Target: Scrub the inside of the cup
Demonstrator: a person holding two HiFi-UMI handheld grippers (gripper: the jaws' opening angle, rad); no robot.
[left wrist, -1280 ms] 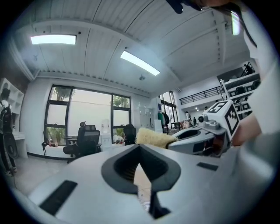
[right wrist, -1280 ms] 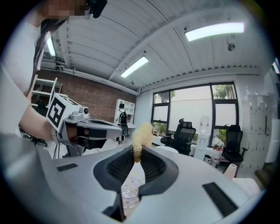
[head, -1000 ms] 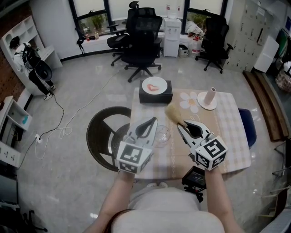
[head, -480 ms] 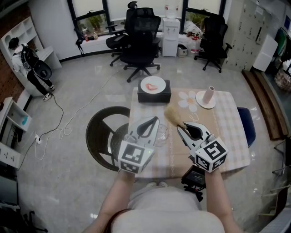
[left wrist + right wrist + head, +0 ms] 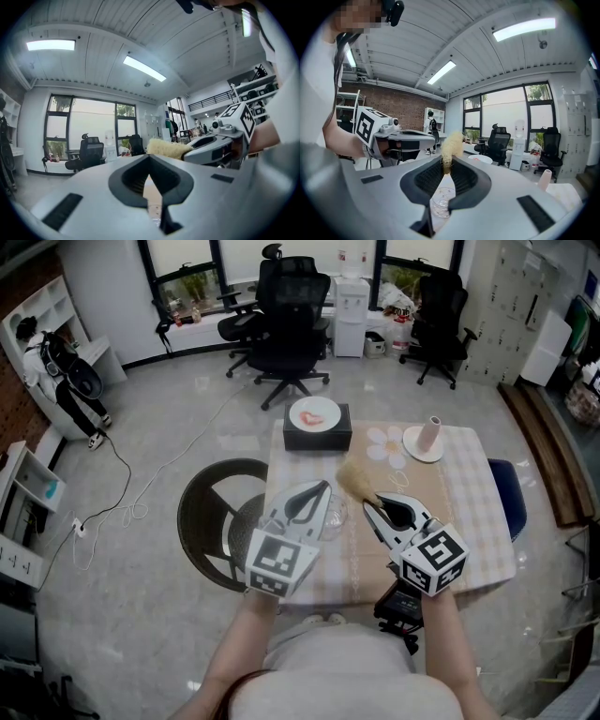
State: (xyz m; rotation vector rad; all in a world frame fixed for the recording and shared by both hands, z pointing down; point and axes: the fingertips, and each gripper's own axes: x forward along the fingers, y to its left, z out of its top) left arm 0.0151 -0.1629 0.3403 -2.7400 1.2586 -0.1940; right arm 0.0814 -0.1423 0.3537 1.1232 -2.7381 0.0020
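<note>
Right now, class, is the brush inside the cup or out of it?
Out: the brush, gripped in the right gripper, is apart from the cup, its bristles outside the rim.

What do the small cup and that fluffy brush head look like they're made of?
The cup looks like clear glass or hard plastic: you can see straight through it and its rim glints. The brush head looks like soft, pale-yellow fibre or sponge, matte with fuzzy edges; I can't tell which.
</note>
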